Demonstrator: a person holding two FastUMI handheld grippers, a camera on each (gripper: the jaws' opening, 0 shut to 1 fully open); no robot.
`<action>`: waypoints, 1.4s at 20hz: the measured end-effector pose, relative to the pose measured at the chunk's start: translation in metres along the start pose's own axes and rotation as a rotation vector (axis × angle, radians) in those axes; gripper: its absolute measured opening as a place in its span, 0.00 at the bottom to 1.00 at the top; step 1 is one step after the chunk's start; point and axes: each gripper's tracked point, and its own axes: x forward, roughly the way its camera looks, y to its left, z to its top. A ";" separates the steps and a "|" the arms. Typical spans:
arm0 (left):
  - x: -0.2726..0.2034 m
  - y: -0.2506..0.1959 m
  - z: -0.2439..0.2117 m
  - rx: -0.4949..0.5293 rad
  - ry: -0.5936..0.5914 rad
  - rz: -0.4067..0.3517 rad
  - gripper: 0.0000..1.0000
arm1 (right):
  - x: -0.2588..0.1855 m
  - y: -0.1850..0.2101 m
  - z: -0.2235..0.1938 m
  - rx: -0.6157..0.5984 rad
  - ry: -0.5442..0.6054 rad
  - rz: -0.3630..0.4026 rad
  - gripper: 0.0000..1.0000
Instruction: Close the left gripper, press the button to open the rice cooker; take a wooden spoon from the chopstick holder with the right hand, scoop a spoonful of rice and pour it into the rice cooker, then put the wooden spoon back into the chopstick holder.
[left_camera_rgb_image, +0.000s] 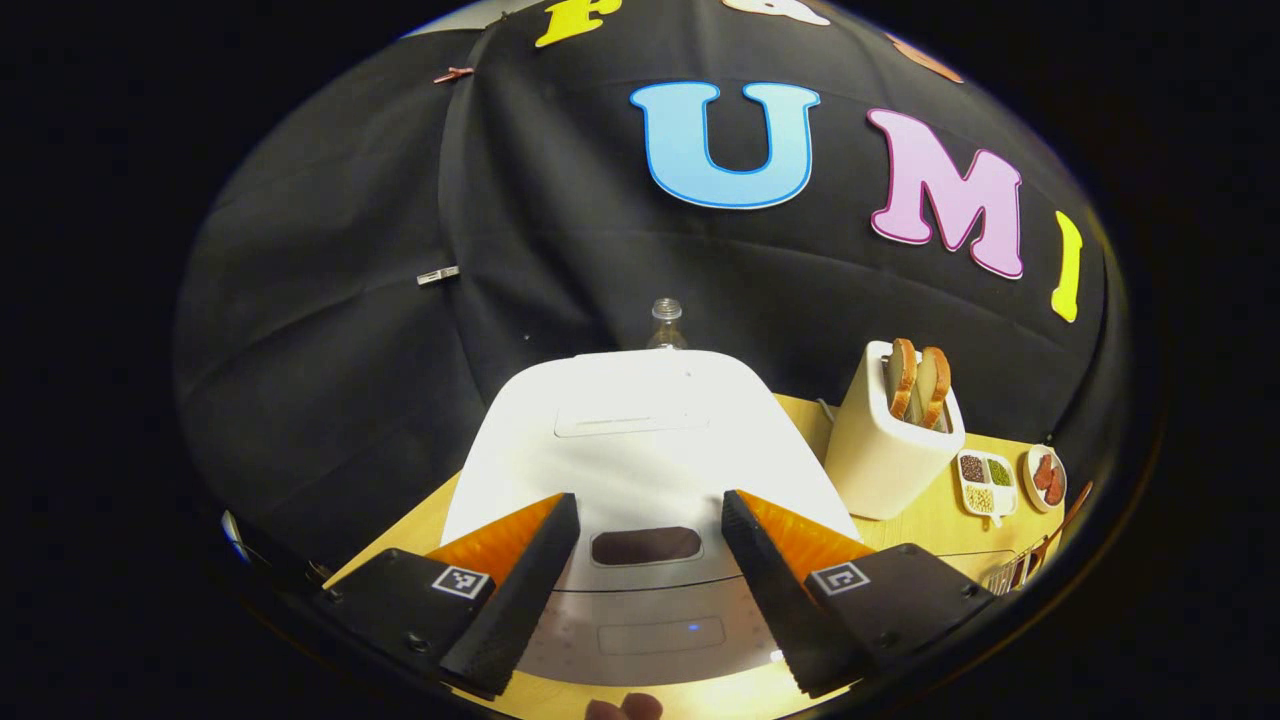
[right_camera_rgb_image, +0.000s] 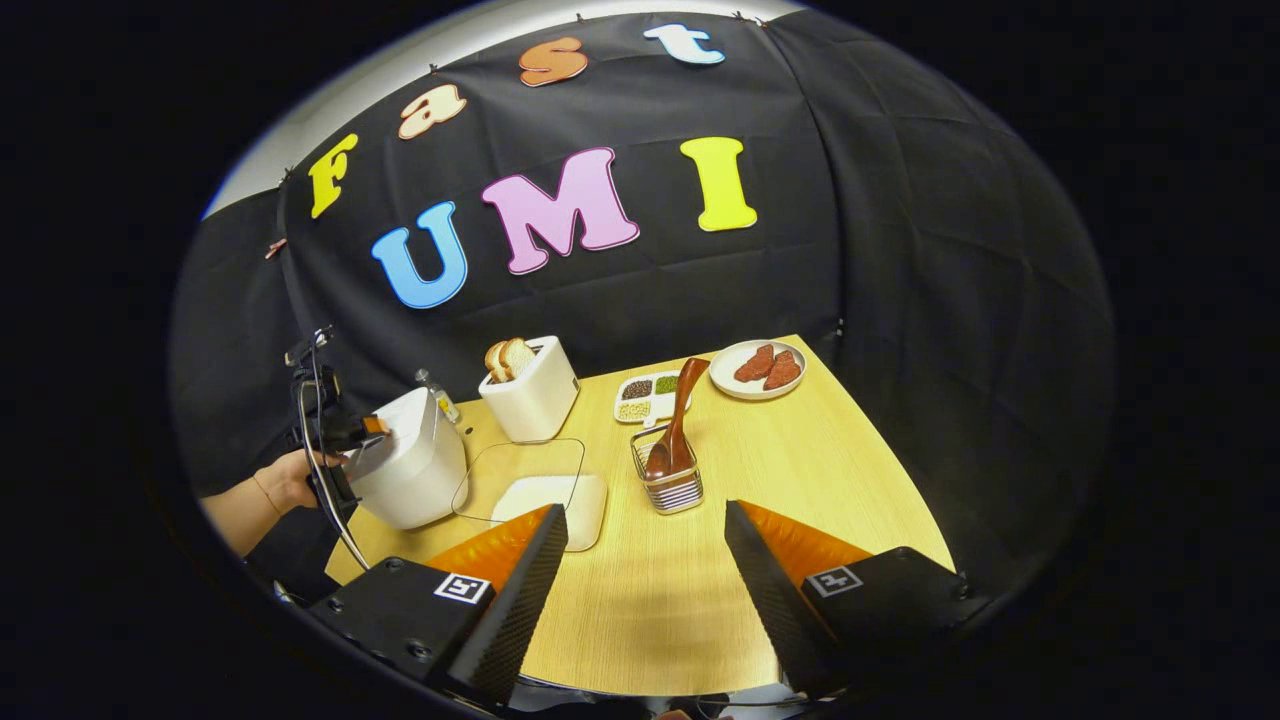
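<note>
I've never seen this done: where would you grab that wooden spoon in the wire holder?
Probably the upper handle of the spoon, coming from above. It stands bowl-down in the holder, leaning, with only the handle sticking free above the rim.

Both views are sharp at the centre, with strong fisheye bending toward the edges. In the left gripper view, overhead light blows out the top of the white rice cooker (left_camera_rgb_image: 640, 440) at mid-frame, washing away its surface detail. The wooden table (right_camera_rgb_image: 800, 470) in the right gripper view is evenly and warmly lit, with soft, short shadows. The black cloth wall (right_camera_rgb_image: 900, 250) stays dim, its folds faint.
</note>
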 end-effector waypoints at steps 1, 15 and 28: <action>0.001 0.001 -0.001 -0.008 -0.003 0.001 1.00 | 0.001 0.001 -0.001 0.007 0.002 0.000 0.98; 0.000 0.002 0.007 0.090 -0.152 0.020 1.00 | -0.005 0.004 0.003 -0.009 -0.036 -0.010 0.98; -0.083 -0.004 0.067 0.057 -0.370 -0.137 0.96 | 0.003 0.045 0.030 -0.073 -0.102 0.036 0.98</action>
